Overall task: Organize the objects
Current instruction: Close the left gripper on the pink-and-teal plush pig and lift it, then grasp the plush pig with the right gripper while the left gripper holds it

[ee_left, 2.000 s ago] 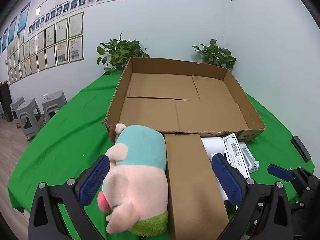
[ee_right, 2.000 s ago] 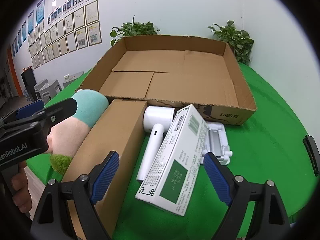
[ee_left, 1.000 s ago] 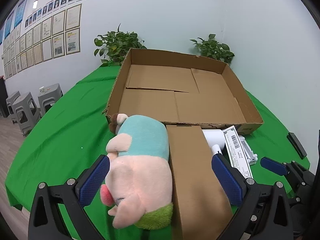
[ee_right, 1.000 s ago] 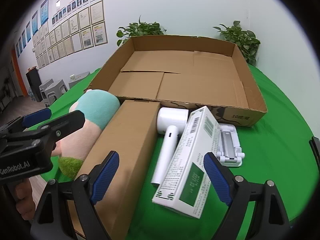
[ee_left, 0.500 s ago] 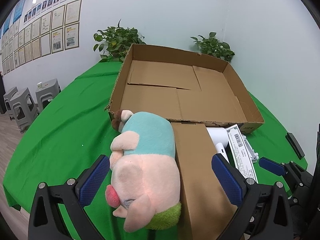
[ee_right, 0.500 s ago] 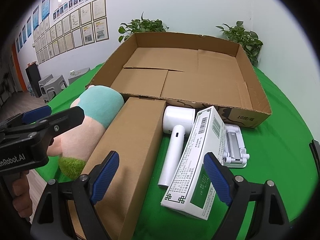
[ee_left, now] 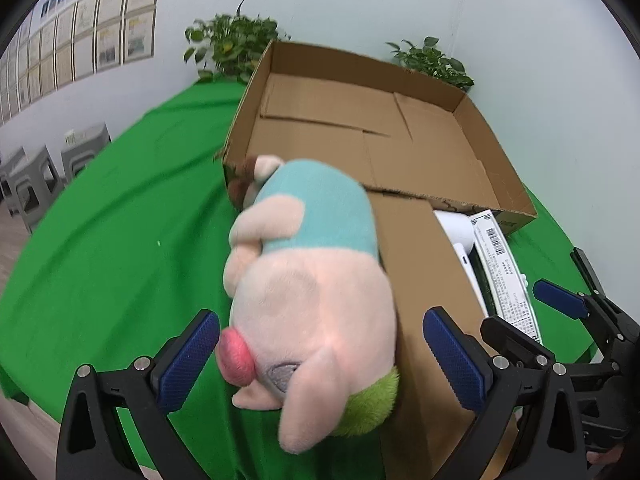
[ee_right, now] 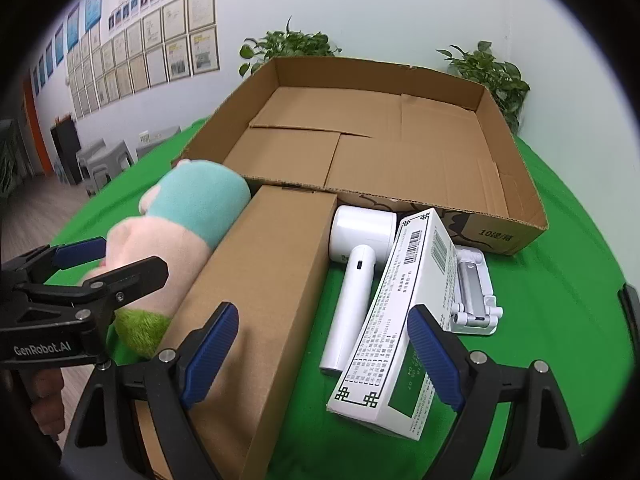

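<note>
**Soft toy first, taken across its belly**

Your left tool point(ee_left: 320, 354) stands wide with the plush pig point(ee_left: 316, 280) between its pads, not yet pinched. The pig lies at the desk's point(ee_left: 120, 240) near edge, against the long brown box point(ee_right: 260, 280) and before the empty open carton point(ee_right: 400, 152). Judging by its look, it is light and squashy; close across the pink belly. Your right tool point(ee_right: 322, 354) also stands wide, holding nothing. Only its view shows the white hair dryer point(ee_right: 356, 272), white-and-green box point(ee_right: 404, 320) and small white stand point(ee_right: 474, 292) clearly.
</note>
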A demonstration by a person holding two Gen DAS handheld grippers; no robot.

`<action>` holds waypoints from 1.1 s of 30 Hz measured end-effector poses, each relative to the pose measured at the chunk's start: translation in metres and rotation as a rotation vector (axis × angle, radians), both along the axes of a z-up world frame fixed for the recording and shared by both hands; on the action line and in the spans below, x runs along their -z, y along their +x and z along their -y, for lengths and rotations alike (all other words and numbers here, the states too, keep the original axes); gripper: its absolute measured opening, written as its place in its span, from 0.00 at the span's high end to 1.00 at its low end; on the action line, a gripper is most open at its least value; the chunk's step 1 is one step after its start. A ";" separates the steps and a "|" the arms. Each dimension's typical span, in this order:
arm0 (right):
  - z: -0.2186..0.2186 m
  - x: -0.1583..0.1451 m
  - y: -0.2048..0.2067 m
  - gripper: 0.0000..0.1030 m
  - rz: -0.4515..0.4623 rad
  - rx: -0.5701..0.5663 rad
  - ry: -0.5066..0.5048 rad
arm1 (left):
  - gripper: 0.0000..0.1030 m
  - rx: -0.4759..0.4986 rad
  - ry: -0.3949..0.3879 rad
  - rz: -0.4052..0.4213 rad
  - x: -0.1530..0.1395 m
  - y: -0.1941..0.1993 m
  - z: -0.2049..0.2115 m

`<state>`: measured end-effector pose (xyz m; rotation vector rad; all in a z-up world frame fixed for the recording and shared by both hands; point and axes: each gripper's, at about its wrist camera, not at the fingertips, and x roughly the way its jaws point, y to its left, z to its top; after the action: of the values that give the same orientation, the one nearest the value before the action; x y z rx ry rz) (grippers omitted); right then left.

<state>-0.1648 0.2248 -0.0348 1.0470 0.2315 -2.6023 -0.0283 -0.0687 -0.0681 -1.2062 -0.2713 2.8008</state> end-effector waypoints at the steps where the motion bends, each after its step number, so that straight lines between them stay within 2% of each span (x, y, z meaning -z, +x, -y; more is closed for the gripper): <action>1: 0.002 0.001 0.000 0.16 0.004 -0.005 0.001 | 0.01 -0.004 0.006 0.008 0.003 -0.001 0.002; 3: 0.004 0.001 0.001 0.16 0.000 -0.017 0.013 | 0.02 0.005 0.018 0.020 0.009 -0.003 0.005; 6: 0.003 0.000 0.001 0.16 -0.009 -0.020 0.032 | 0.11 0.010 0.021 0.042 0.018 -0.007 0.007; 10: -0.007 -0.002 -0.003 0.16 0.000 -0.002 0.047 | 0.17 0.023 0.023 0.029 0.021 -0.008 0.005; 16: -0.003 -0.026 -0.014 0.16 -0.018 -0.041 0.010 | 0.26 0.033 0.036 0.024 0.021 -0.005 0.005; 21: 0.017 -0.034 -0.033 0.16 0.071 -0.126 -0.087 | 0.30 0.045 0.045 0.021 0.019 -0.001 0.011; 27: 0.052 -0.023 -0.044 0.16 0.178 -0.217 -0.133 | 0.33 0.042 0.039 0.020 0.015 0.011 0.020; 33: 0.087 -0.013 -0.054 0.16 0.239 -0.243 -0.146 | 0.33 0.049 0.027 0.020 0.013 0.026 0.021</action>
<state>-0.2184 0.1375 -0.0217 1.1847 0.1019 -2.2204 -0.0019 -0.0896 -0.0815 -1.2186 -0.2762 2.7363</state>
